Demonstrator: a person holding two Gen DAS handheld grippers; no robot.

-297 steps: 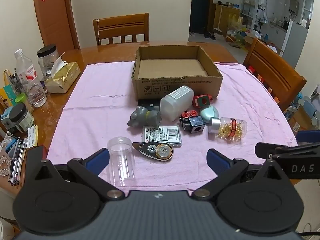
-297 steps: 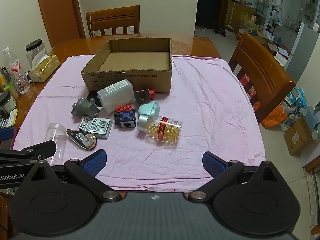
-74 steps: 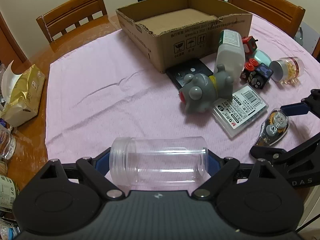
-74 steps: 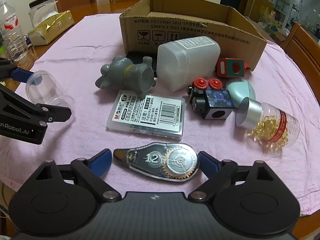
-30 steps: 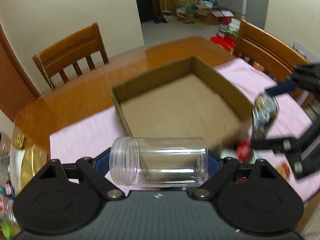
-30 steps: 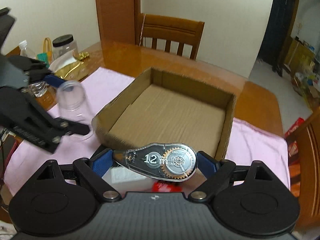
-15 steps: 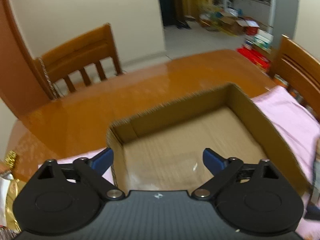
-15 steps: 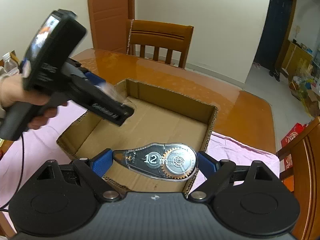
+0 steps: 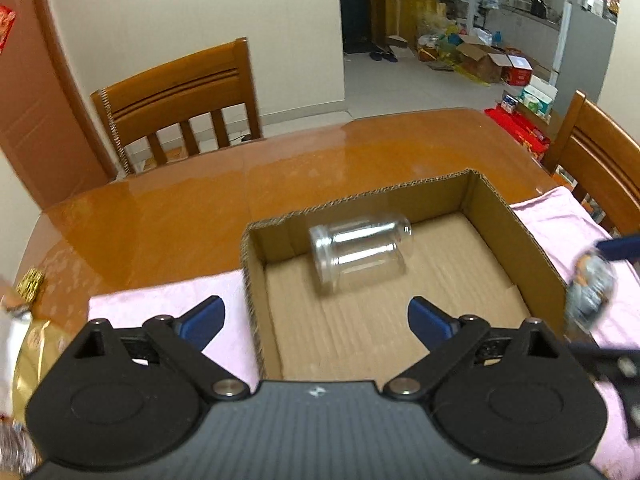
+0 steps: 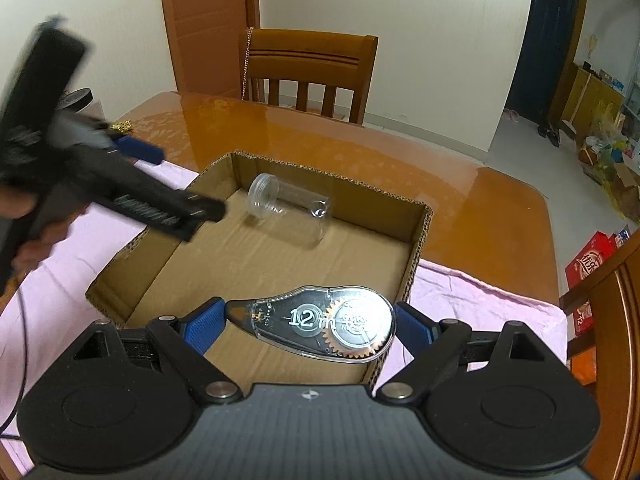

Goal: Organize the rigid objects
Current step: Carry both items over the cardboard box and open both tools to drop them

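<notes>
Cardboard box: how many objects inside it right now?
1. The clear plastic jar lies on its side on the floor of the cardboard box, near the far wall. The correction tape is clamped in the right gripper above the box's near edge.

"12 m" on correction tape (image 10: 320, 322)

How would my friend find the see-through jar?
Look at the brown cardboard box on the pink cloth. The jar lies on its side inside, near the far wall. It is clear, empty and lidless, and the only thing on the box floor.
</notes>
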